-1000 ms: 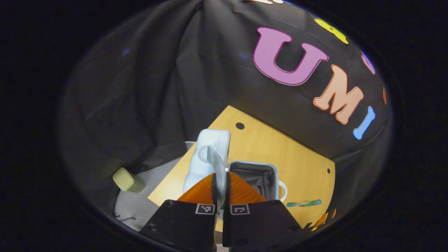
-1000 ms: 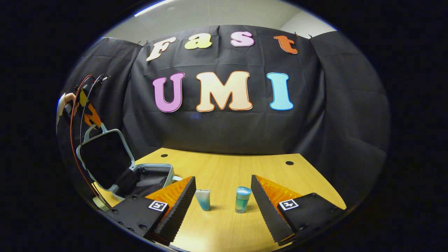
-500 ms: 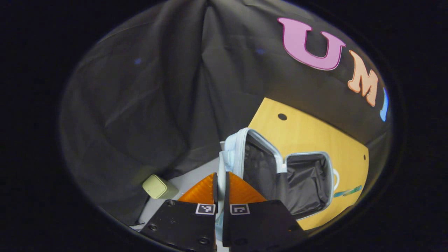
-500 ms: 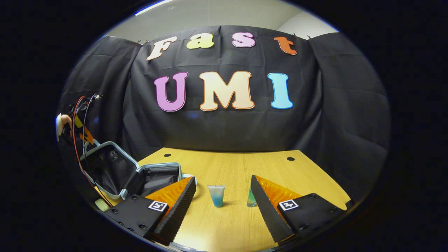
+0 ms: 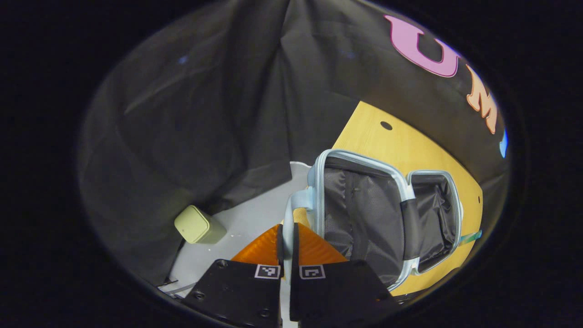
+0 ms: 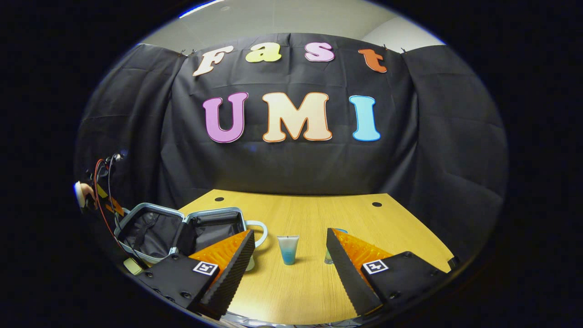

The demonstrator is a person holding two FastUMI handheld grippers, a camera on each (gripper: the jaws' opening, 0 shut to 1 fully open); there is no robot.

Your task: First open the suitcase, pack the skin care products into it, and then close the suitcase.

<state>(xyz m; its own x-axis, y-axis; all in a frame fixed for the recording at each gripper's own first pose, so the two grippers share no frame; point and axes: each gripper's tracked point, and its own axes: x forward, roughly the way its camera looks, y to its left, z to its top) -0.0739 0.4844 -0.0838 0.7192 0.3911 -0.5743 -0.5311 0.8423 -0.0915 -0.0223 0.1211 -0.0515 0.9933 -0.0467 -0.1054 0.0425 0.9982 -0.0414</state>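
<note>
Since a second ago the suitcase [image 6: 182, 230] lid [image 5: 360, 214] has swung from near upright down to almost flat, and in the right gripper view the far-off left gripper with its red cable now sits lower at the table's left edge.

Left gripper [image 5: 286, 239]: fingers pressed nearly together, pinching the pale blue handle [image 5: 296, 205] on the lid's rim. Handle strap runs up out of the narrow gap between the fingers. Lid hangs out past the table's left edge; dark mesh lining faces up.

Suitcase base [image 5: 435, 214] lies on the table [image 6: 314, 214] near its front-left corner, dark lining showing, pale blue rim. A second looped handle [image 6: 260, 230] sticks out from the base's right side.

Right gripper [image 6: 289, 262]: fingers spread wide, holding nothing, hovering over the front part of the table.

Between the right fingers, farther back on the table: a small tube [image 6: 288, 249] standing on its cap, clear above and blue below. A second small bottle [image 6: 329, 255] stands just right of it, partly hidden behind the right finger. Both are well apart from the suitcase.

Below the table's left edge, on the grey floor [image 5: 246, 223], stands a small pale green box [image 5: 196, 224].
</note>
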